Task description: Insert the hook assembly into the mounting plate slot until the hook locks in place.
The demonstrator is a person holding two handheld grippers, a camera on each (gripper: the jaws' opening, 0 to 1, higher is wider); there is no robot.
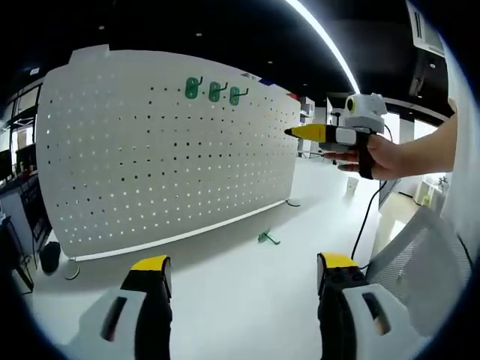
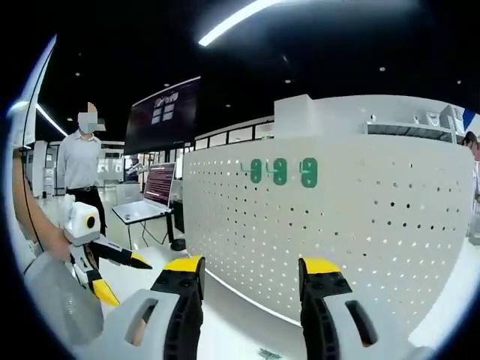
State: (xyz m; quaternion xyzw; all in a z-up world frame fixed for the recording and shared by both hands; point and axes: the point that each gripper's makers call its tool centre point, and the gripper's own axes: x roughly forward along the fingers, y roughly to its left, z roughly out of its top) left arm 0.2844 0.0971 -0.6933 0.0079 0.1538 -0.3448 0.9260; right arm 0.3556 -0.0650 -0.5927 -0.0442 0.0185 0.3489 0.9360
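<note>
Yellow-tipped grey jaws of the left gripper [image 1: 244,274] rise closest to the lens in the left gripper view, spread wide apart with nothing between them. Beyond them lies a smooth white desk [image 1: 225,289]. On it, ahead of the jaws and slightly toward the right, rests a small green metal hook assembly [image 1: 266,238], lying flat and well apart from the jaws. Its long axis appears to run diagonally across the desk, though it is too small to be sure.

Behind the hook stands a large white perforated mounting plate [image 1: 165,150], upright along the far edge of the desk. Three green hooks [image 1: 214,91] already hang in a row near its top edge.

At the right of the same view, a hand holds the right gripper [image 1: 289,133] raised high beside the plate, its yellow tips together and pointing at the holes.

From the right gripper view, the right gripper [image 2: 251,277] shows its own jaws well parted and empty, facing the mounting plate [image 2: 337,225] and the three hung hooks [image 2: 280,172]. The left gripper [image 2: 124,277] appears low at the left. A person in a light shirt [image 2: 79,161] stands in the background beside a laptop on a stand [image 2: 150,195].

Judging from this, the loose hook lies nearer the left gripper, which would have to reach forward and down to take it.
</note>
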